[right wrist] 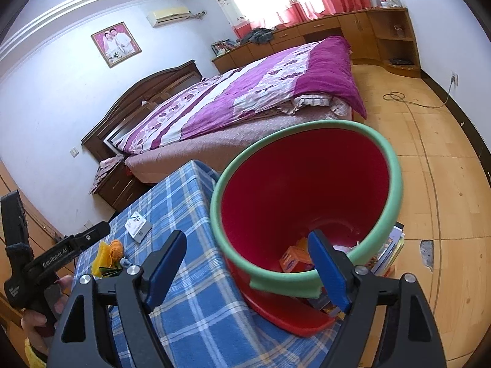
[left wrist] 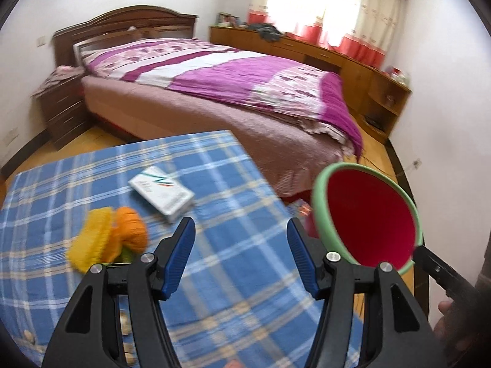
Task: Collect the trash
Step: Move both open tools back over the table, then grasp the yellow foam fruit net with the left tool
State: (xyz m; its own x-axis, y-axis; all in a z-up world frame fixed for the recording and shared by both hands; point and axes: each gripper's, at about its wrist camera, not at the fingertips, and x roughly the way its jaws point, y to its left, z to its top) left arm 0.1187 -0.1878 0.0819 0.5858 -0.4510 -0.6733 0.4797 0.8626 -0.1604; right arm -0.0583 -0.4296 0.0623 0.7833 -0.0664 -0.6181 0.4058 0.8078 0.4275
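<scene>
here the left gripper (left wrist: 241, 239) tilts down over the blue plaid cloth (left wrist: 214, 291), jaws apart with nothing between them. the right gripper (right wrist: 245, 256) also slants down, released, one finger (right wrist: 326, 271) inside the green rim of the red bin (right wrist: 307, 190), not pinching it. trash on the cloth: a white box (left wrist: 162, 193) and, nearby, an orange-yellow bundle (left wrist: 107, 239). a purple-quilted bed (right wrist: 245, 98) and wood floor (right wrist: 429, 184) lie beyond.

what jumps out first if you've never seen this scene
The red bucket with a green rim tilts at the edge of the blue plaid cloth, some packaging already inside it. Behind it is the bed with a purple quilt. On the cloth lie a white carton and yellow-orange scraps.
</scene>
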